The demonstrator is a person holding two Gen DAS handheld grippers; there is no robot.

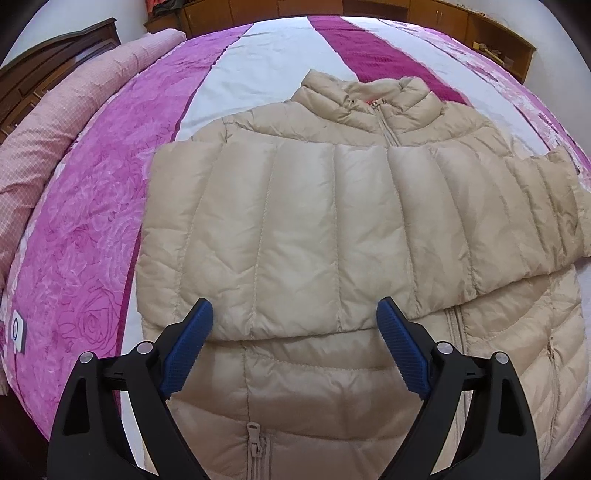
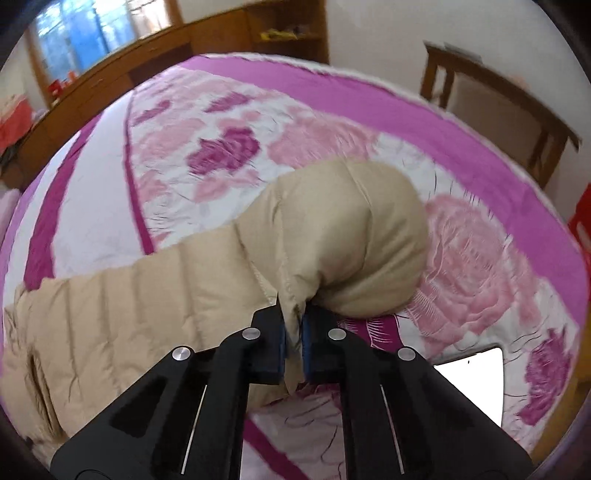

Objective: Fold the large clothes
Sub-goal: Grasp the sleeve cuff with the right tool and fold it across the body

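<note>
A beige quilted puffer jacket [image 1: 332,229] lies front up on the bed, collar far from me, with one sleeve [image 1: 295,240] folded across its chest. My left gripper [image 1: 294,321] is open and empty, hovering over the folded sleeve's near edge. In the right wrist view my right gripper [image 2: 294,332] is shut on the jacket's other sleeve [image 2: 332,236], pinching its seam edge; the sleeve bulges up just beyond the fingers. The jacket body [image 2: 129,314] stretches to the left.
The bed carries a pink, magenta and white floral quilt [image 1: 92,221]. A rolled pink blanket [image 1: 55,122] lies along its left side. Wooden cabinets [image 1: 443,22] stand behind. A wooden chair [image 2: 498,110] stands beyond the bed, and a white sheet [image 2: 476,380] lies at right.
</note>
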